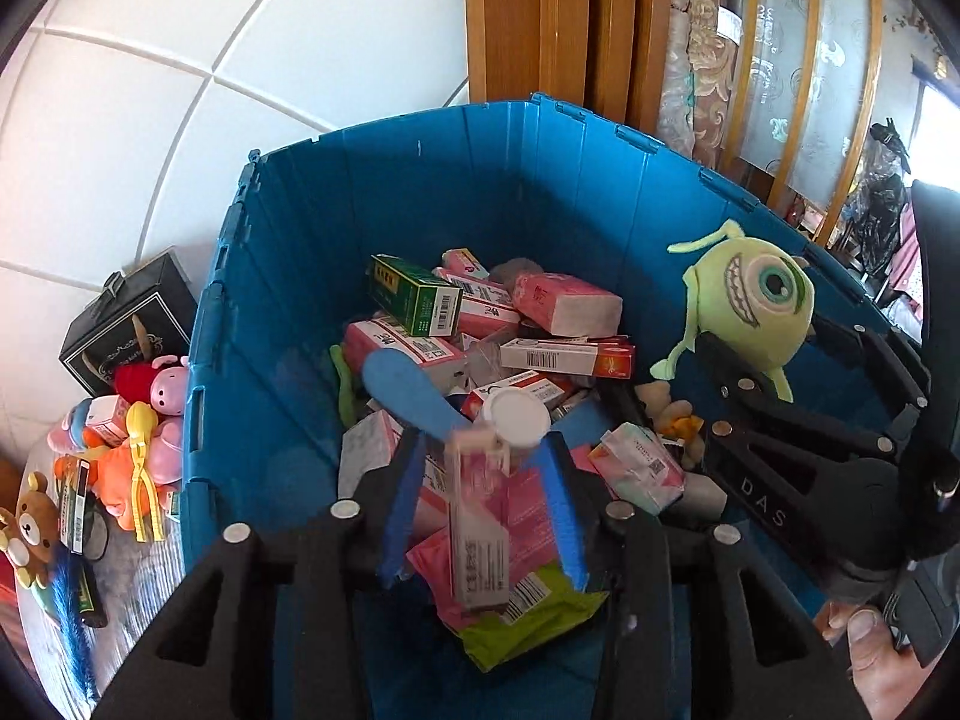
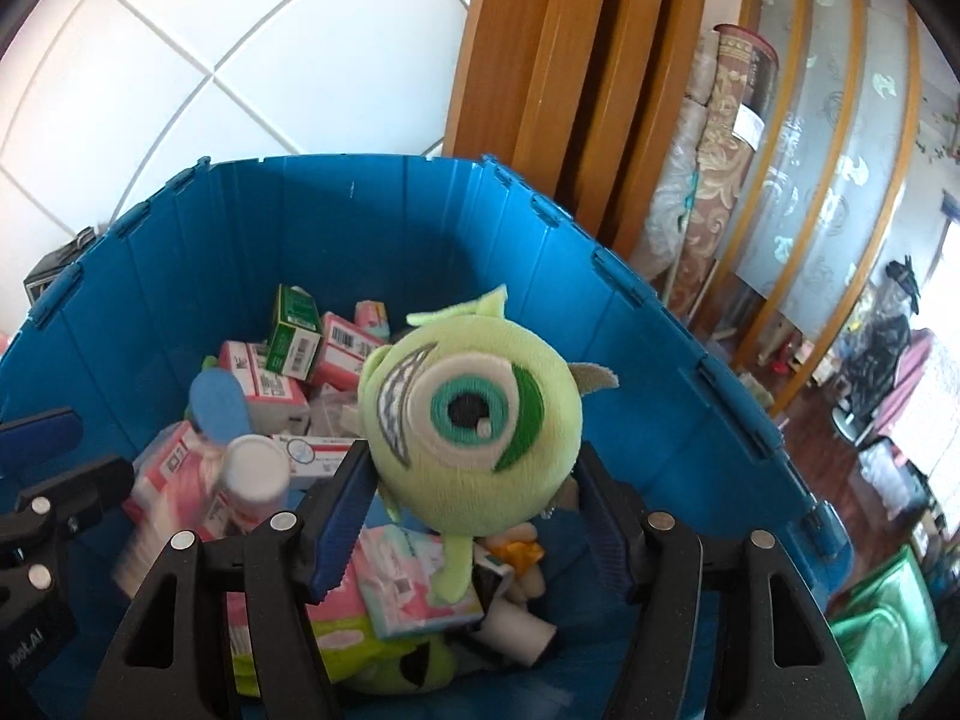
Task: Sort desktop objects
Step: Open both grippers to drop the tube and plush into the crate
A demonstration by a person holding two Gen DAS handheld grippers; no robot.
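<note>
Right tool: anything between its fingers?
Yes, the green one-eyed plush, shown in the right wrist view, held above the blue crate; the fingers flank it.

Fuzzy cloth green plush (image 2: 474, 438), smooth plastic blue bin (image 1: 420, 192), glossy cardboard boxes (image 1: 420, 300), varnished wood panels (image 1: 540, 18)

I see bright daylight glaring from the window (image 1: 942, 132) at right, fisheye-bent edges, and motion-blurred nearest objects.
</note>
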